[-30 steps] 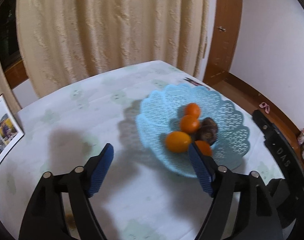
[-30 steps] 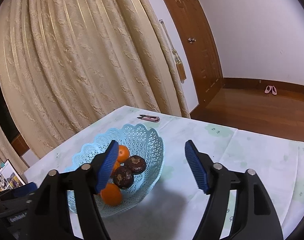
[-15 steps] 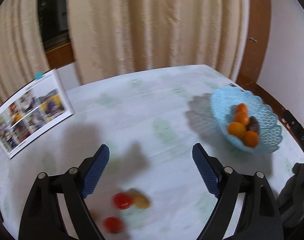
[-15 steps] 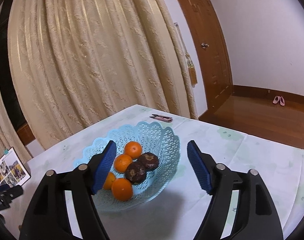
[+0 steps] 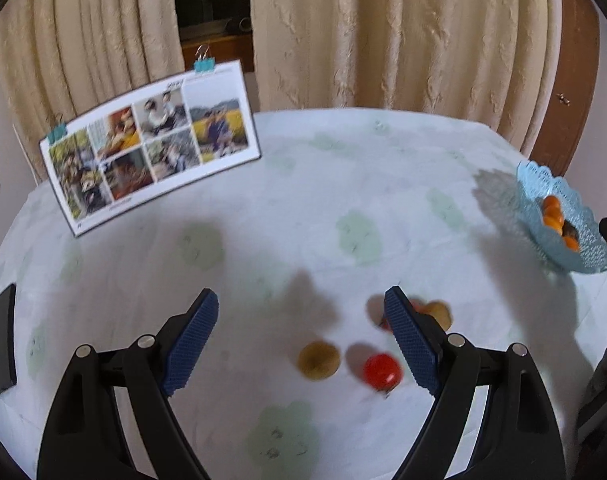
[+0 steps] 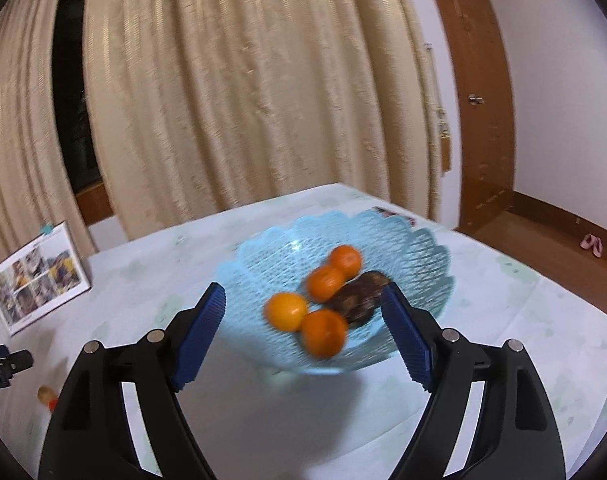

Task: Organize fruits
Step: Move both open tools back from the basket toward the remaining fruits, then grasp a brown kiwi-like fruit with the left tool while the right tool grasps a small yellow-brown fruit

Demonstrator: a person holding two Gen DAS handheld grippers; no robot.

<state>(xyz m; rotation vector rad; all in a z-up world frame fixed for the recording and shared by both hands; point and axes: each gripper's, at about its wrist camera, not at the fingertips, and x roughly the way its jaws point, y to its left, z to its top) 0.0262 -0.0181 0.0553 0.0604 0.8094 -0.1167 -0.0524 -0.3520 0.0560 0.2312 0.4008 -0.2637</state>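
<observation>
On the table (image 5: 303, 200), the loose fruit sits toward the near edge, under the left gripper (image 5: 299, 340), whose jaws stand open and empty. A brownish-yellow fruit (image 5: 318, 361) lies between them, a red fruit (image 5: 382, 369) just inside the right-hand pad, two more half hidden behind it. The blue basket (image 5: 583, 256) waits at the far right edge. The right gripper (image 6: 303, 332) hangs before the basket, its jaws just widened with nothing pressed between them. The left is nearer the loose fruit.
</observation>
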